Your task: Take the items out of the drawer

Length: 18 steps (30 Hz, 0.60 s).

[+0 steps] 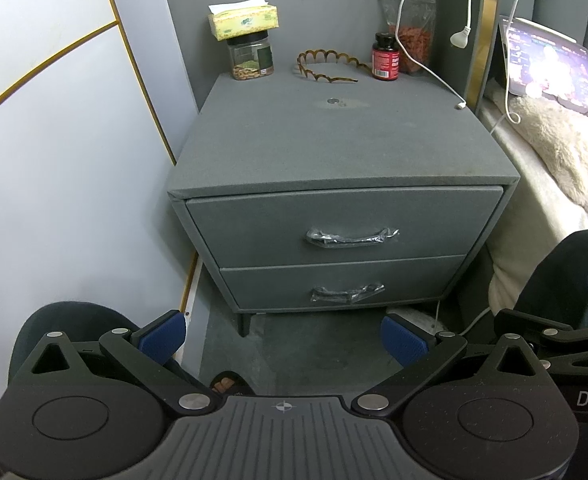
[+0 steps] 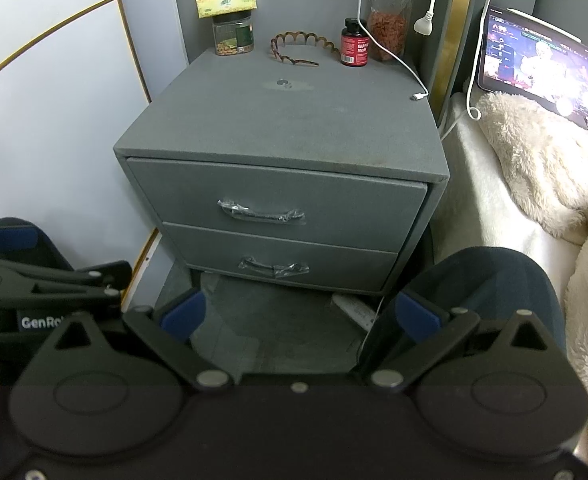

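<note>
Evidently held back from the grey fabric-covered two-drawer nightstand, both drawers shut and their contents hidden, the left gripper and right gripper hang empty, jaws spread, level with its plastic-wrapped lower handle, plausibly poised to pull.

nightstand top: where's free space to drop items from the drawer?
The front and middle of the nightstand top are bare, from the front edge back to the small disc. The back edge is crowded: jar with tissue box on it, headband, red bottle, pouch. A cable end lies at the right edge. Both tongs are open and empty.
</note>
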Tool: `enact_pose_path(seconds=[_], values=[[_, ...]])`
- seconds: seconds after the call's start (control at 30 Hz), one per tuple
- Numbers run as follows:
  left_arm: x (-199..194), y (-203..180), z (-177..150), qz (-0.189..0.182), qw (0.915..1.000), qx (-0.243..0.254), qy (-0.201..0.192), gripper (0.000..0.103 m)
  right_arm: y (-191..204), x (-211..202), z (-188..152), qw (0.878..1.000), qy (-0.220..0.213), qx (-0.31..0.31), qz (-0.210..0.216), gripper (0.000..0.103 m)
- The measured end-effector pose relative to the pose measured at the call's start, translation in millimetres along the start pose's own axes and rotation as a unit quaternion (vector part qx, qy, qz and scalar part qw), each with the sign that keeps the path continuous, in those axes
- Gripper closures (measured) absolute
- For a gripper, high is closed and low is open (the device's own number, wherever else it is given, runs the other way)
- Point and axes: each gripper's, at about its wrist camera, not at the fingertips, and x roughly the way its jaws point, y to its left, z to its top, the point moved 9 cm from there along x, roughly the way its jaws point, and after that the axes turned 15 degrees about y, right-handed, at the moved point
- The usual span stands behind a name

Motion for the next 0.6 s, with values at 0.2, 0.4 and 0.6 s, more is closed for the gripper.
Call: enact_pose_path(seconds=[0.2,0.4,0.6], values=[[0,1,1,0.0,1.0,0.001,0.0,0.0,0,0,0,1.0,0.0,0.0,-0.001,0.0],[-1,0,1,0.001,1.0,0.001,0.001,0.0,-6,2,8,1.0,0.0,0.0,-0.001,0.0],[-2,-2,3,0.002,1.0,0.002,0.0,0.0,-12,4,15,1.0,0.001,0.0,0.0,0.0]])
